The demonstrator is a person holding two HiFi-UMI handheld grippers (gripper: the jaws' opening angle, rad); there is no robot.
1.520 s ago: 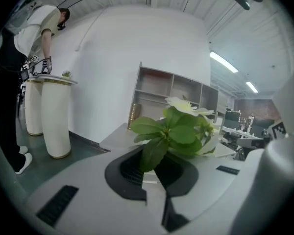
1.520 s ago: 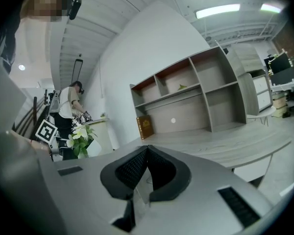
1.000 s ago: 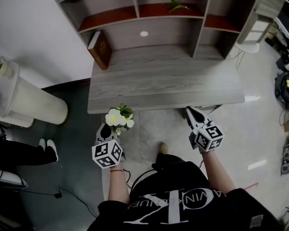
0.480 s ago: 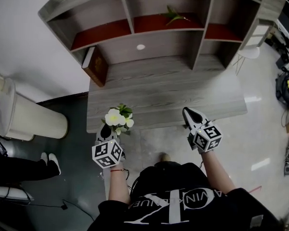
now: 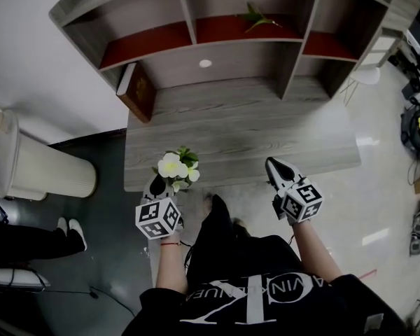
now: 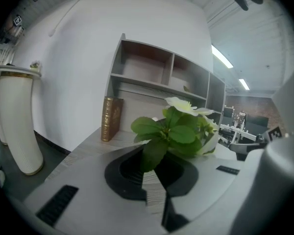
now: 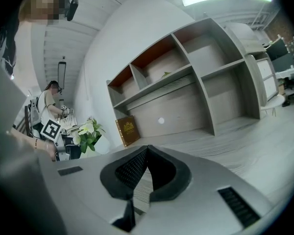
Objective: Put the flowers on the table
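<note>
1. The flowers (image 6: 179, 126) hide their own stems: at frame centre, leaves cover the spot where the left gripper (image 6: 154, 158) grips them.
2. From the head view, the blooms cover that gripper's tips.
3. The book (image 7: 128, 130) carries gold print too small to read.
4. A green sprig (image 5: 255, 17) on the shelf (image 5: 196, 42), top centre, is too small to identify.
5. The white cylinder (image 5: 28, 166) is cut by the left edge.
6. A person (image 5: 28, 233), lower left, shows only legs and shoes.
7. Gear (image 5: 416, 128) at the right edge is cut off and unclear.
</note>
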